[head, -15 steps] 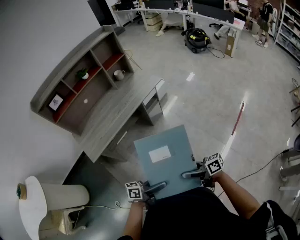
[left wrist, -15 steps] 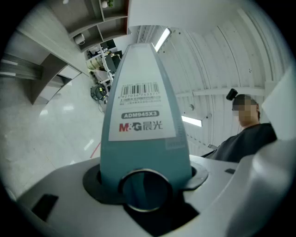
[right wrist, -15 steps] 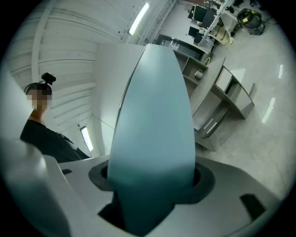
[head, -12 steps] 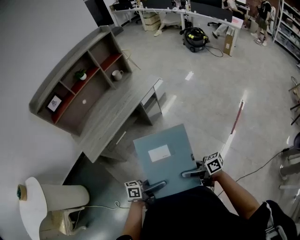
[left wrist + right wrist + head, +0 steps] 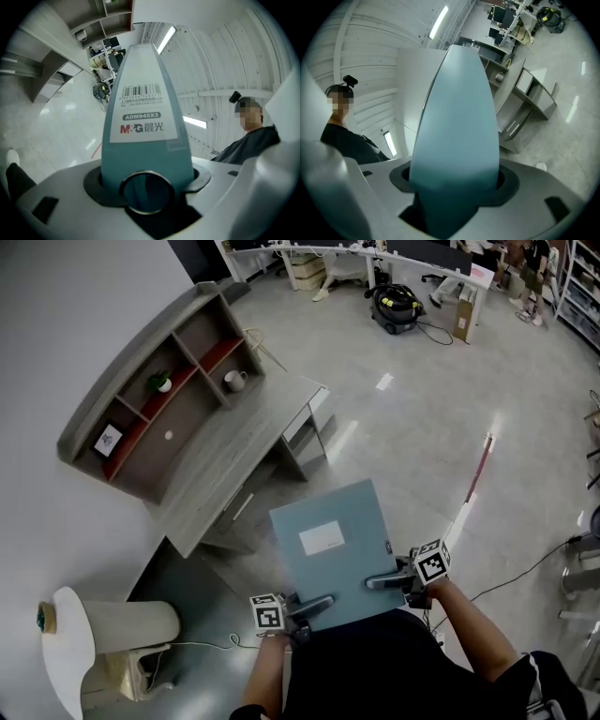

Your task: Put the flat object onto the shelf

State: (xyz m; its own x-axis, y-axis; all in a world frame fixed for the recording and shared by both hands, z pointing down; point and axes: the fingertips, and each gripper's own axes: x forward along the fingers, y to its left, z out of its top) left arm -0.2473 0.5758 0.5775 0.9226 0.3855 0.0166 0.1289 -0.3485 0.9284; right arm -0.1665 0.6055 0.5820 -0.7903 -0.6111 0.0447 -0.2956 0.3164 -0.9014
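I stand on a glossy grey floor (image 5: 422, 437) in a large workroom. Ahead and to my left a grey wooden desk (image 5: 220, 470) stands against the white wall, with a shelf unit (image 5: 141, 404) on it lined in red. A small potted plant (image 5: 161, 382), a white mug (image 5: 235, 380) and a small framed card (image 5: 108, 439) sit in its compartments. Far across the floor a black vacuum cleaner (image 5: 394, 307) stands near long white tables.

I hold the blue-grey file folder (image 5: 335, 549) flat, low in front of my body, well apart from the shelf. My left gripper (image 5: 314, 604) clamps the near edge on the left and my right gripper (image 5: 386, 581) clamps it on the right. In both gripper views the jaws are closed on the folder's edge. My forearms reach forward, elbows in.

A blank white label sits on the folder's top face. In the left gripper view its spine (image 5: 143, 108) carries a barcode, "ADM945X3" and "M&G" with Chinese characters.
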